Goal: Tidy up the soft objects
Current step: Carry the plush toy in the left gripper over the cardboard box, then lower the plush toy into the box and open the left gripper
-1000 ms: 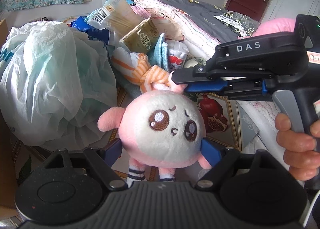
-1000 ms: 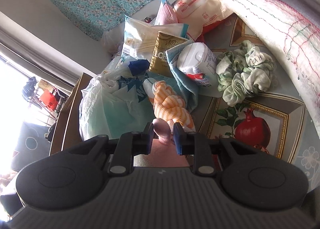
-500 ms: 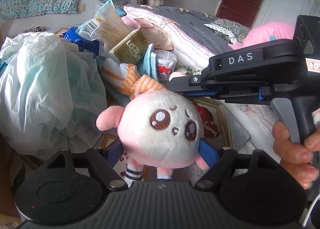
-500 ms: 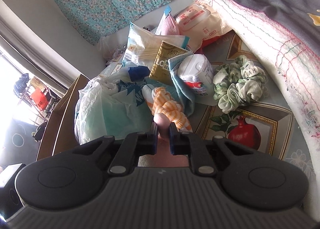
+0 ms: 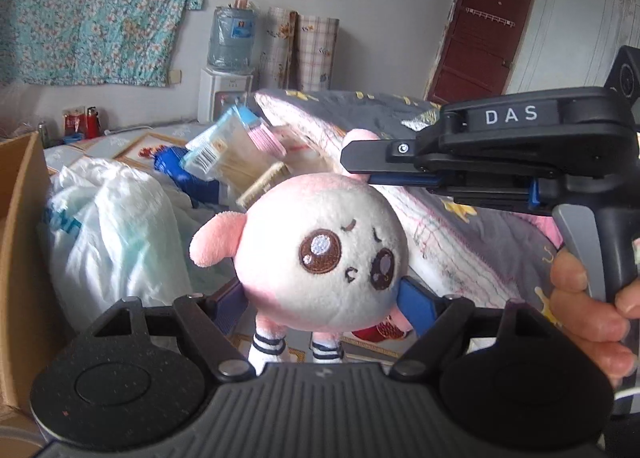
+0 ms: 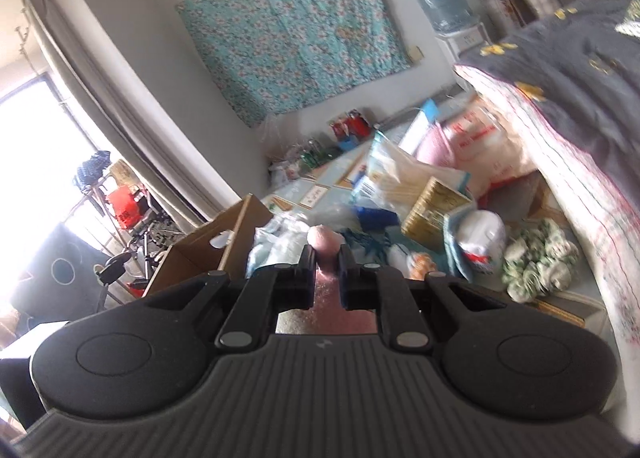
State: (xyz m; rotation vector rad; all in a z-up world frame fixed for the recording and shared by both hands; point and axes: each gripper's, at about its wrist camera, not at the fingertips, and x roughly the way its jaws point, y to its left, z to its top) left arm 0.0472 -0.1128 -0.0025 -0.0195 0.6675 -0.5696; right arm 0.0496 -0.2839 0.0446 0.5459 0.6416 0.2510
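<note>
A round pink and white plush toy (image 5: 320,254) with brown eyes and striped socks hangs in the air, facing my left wrist camera. My left gripper (image 5: 322,300) is shut on its head, with a blue pad (image 5: 416,298) pressed against each side. My right gripper (image 5: 358,165) comes in from the right and is shut on the toy's pink ear (image 5: 358,137). In the right wrist view that gripper (image 6: 325,258) pinches the pink ear (image 6: 323,238), and the rest of the toy is hidden under it. A hand (image 5: 588,306) holds the right gripper's handle.
Below lie a white plastic bag (image 5: 112,234), snack packets (image 6: 392,173), a white tub (image 6: 480,234) and green scrunchies (image 6: 536,262). A folded quilt (image 5: 440,225) lies to the right. An open cardboard box (image 6: 208,242) stands on the left. A water jug (image 5: 232,33) stands by the wall.
Both grippers have risen together with the plush toy, lifting it above the pile, and both views tilt upward. The right jaws closed tighter on the ear early on.
</note>
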